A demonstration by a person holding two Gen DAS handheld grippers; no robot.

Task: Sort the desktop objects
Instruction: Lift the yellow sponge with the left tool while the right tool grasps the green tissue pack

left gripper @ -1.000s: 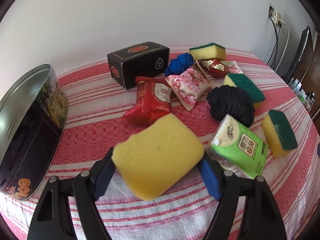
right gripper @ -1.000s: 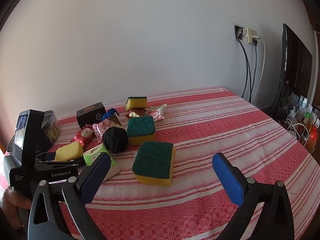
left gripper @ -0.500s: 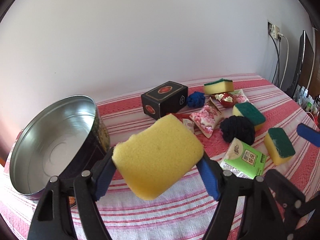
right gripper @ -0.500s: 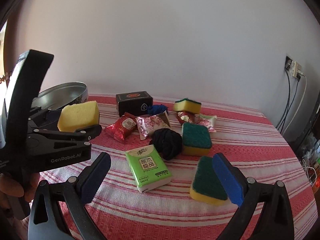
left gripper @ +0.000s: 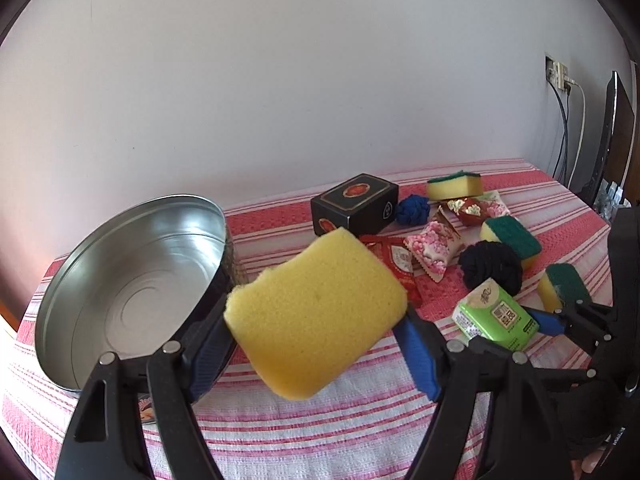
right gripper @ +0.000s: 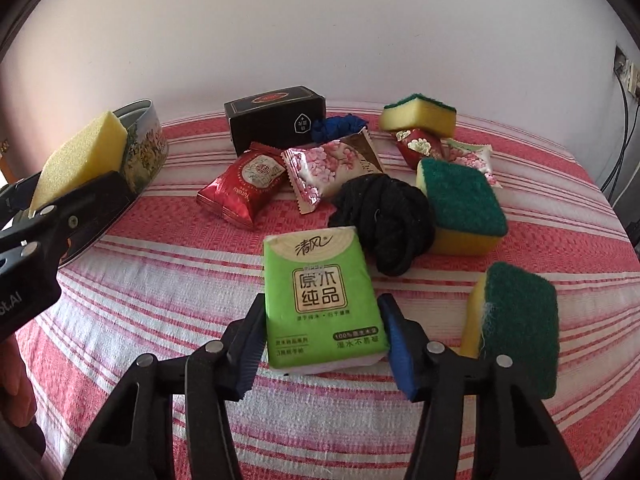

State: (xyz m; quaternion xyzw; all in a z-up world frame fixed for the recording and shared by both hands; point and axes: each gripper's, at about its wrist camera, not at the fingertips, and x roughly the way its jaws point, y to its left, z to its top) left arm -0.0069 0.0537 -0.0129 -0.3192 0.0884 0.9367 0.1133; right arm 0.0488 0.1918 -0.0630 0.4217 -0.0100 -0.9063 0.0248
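My left gripper (left gripper: 316,340) is shut on a yellow sponge (left gripper: 316,316) and holds it above the table, just right of an open round metal tin (left gripper: 132,280). The sponge (right gripper: 80,156) and tin (right gripper: 144,144) also show at the left of the right wrist view. My right gripper (right gripper: 322,344) has its blue pads on both long sides of a green tissue pack (right gripper: 322,296) that lies on the striped cloth. The pack (left gripper: 496,316) shows in the left wrist view too.
Behind the pack lie a black yarn ball (right gripper: 384,220), three green-topped sponges (right gripper: 460,204) (right gripper: 516,320) (right gripper: 418,114), a red snack packet (right gripper: 244,184), a pink floral packet (right gripper: 324,168), a black box (right gripper: 276,120) and a blue yarn ball (right gripper: 336,126). Cables hang on the right wall (left gripper: 568,120).
My right gripper moved left from the green-topped sponge and closed around the tissue pack. My left gripper with the yellow sponge stayed raised beside the tin.
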